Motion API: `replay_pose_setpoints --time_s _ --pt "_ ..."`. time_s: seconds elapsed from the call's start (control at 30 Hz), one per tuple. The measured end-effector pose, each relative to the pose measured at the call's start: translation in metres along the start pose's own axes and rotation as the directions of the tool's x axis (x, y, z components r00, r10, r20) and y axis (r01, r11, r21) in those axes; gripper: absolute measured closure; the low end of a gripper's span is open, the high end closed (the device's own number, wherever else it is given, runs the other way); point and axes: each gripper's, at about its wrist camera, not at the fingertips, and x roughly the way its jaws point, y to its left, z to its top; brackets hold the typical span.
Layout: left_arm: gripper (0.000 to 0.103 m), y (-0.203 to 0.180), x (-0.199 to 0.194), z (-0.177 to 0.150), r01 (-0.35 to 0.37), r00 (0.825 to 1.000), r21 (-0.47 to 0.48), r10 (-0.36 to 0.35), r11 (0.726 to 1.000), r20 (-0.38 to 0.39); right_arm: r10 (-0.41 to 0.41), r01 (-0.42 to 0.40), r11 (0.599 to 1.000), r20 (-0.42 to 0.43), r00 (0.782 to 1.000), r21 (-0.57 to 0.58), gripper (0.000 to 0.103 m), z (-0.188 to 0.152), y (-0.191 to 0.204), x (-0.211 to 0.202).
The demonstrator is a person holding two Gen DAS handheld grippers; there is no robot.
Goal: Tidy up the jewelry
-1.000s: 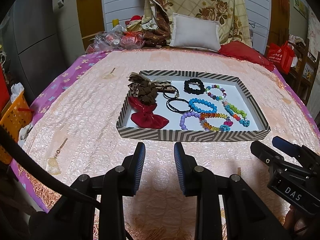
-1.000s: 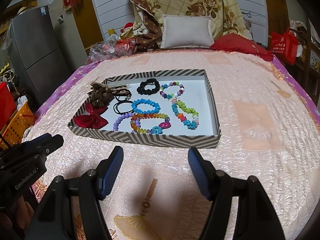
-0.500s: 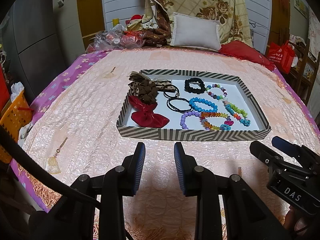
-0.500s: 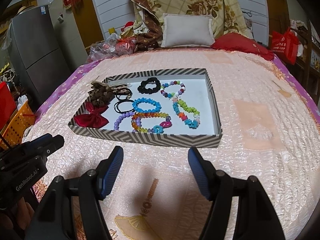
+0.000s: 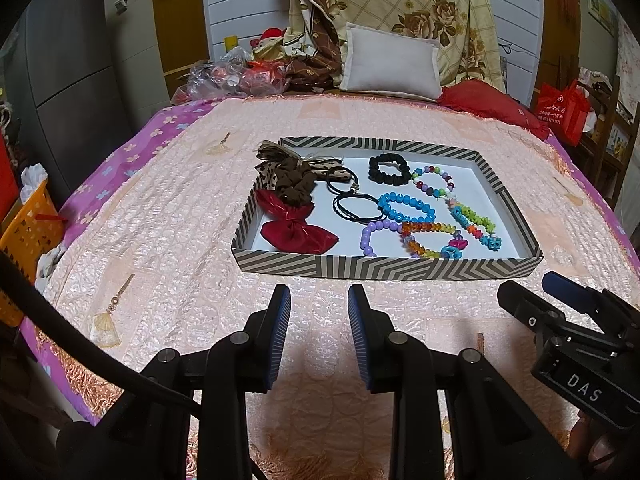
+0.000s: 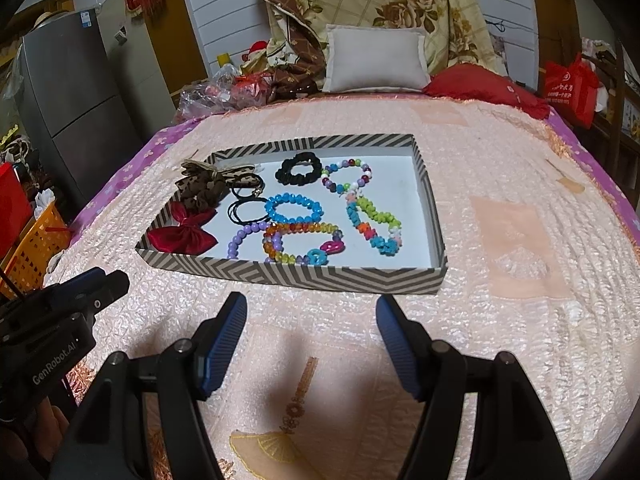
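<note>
Now all jewelry sits in striped tray (image 5: 384, 268) on bed (image 5: 168, 216) — bracelets (image 5: 406, 208) right, hair ties (image 5: 354, 204) and bows (image 5: 298, 232) left. Left gripper (image 5: 319, 330) slightly apart, right gripper (image 6: 311, 344) wide apart — both empty, short of tray. Fits sorting ahead or done.

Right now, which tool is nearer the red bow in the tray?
Left. The left tool hovers just short of the tray's near wall, almost straight before the red bow. The right tool sits further right, facing the bead bracelets.

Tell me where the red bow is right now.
The red bow lies in the striped tray's near-left corner, just in front of the brown scrunchie.
</note>
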Motion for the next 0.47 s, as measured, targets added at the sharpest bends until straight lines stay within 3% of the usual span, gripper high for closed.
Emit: replay_pose_setpoints --time_s 0.47 --pt "0.08 0.0034 -0.0001 0.0001 0.031 0.999 0.005 -0.032 0.999 0.029 0.008 -0.008 1.0 -0.006 1.0 0.013 0.033 0.0005 -0.0038 0.0038"
